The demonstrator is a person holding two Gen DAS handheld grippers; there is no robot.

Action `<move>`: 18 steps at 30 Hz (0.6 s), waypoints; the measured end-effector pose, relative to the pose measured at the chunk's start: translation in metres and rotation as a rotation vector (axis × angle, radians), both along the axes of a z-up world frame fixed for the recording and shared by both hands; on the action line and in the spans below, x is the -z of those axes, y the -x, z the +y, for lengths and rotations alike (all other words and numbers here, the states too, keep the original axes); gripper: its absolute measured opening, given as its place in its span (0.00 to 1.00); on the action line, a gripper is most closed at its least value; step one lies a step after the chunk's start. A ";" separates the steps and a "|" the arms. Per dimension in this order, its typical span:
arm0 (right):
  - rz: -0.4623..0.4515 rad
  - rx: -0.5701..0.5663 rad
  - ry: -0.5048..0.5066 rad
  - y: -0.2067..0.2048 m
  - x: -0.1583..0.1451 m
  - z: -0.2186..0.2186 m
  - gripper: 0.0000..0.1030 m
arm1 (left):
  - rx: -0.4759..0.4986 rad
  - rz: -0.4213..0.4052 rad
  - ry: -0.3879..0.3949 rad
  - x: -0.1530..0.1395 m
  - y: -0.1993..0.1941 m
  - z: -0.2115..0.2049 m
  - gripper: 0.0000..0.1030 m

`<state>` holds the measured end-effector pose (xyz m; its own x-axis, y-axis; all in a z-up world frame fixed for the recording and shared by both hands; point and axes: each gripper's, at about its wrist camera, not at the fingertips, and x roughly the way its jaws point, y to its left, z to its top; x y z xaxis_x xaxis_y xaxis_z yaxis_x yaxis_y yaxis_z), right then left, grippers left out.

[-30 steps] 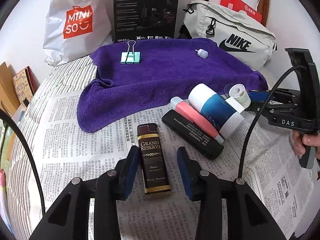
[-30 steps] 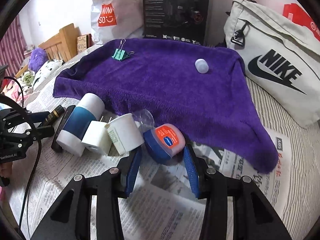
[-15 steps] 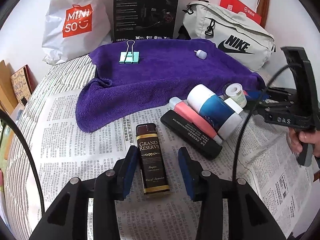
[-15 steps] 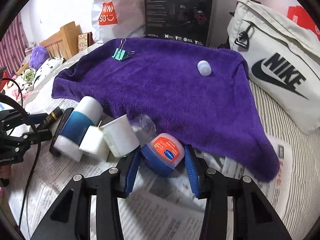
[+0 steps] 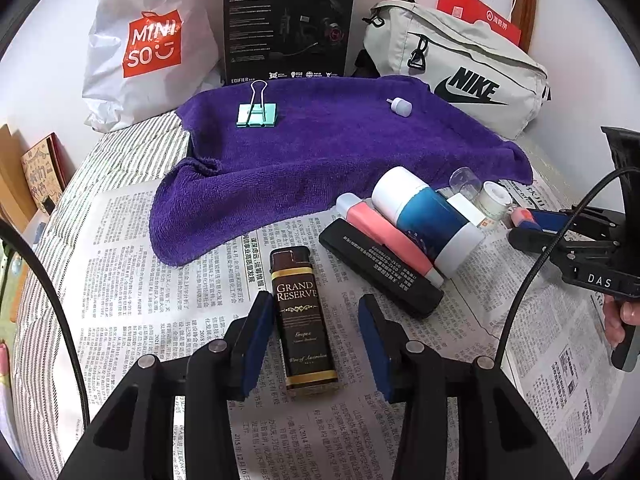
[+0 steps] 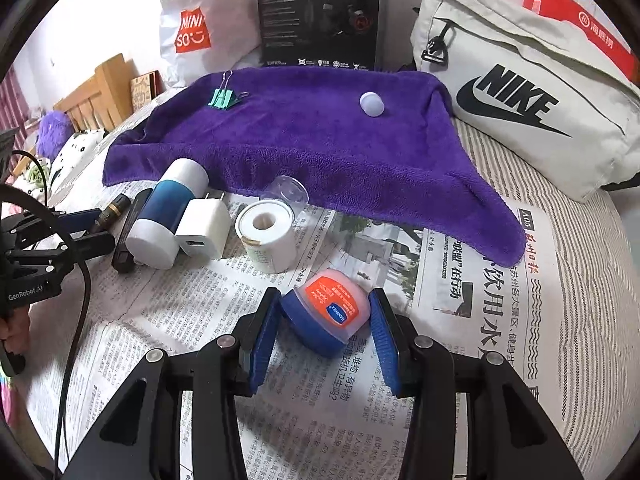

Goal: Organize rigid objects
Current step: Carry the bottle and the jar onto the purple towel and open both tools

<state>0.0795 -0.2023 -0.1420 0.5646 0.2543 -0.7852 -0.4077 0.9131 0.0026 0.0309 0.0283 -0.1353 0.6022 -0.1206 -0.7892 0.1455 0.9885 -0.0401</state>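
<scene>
The left claw (image 5: 316, 340) stood apart around the brown lighter (image 5: 303, 320), whose long axis ran straight ahead between its fingers, while the right claw (image 6: 324, 334) clamped the blue jar (image 6: 326, 316).

Your left gripper (image 5: 316, 340) straddles the brown lighter (image 5: 303, 316) on the newspaper (image 5: 132, 264), jaws apart, right pad clear of it.
</scene>
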 end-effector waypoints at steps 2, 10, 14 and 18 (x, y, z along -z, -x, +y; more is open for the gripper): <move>0.015 -0.001 -0.001 0.000 -0.001 -0.001 0.43 | -0.003 -0.001 0.002 0.000 0.000 0.000 0.39; 0.071 0.041 -0.058 0.008 -0.012 -0.021 0.43 | -0.051 0.042 0.122 -0.004 0.001 0.022 0.22; 0.075 0.060 -0.070 0.012 -0.015 -0.028 0.43 | -0.048 0.053 0.091 -0.005 0.004 0.020 0.22; 0.079 0.055 -0.087 0.016 -0.016 -0.029 0.43 | -0.036 0.055 0.001 -0.005 0.004 0.009 0.23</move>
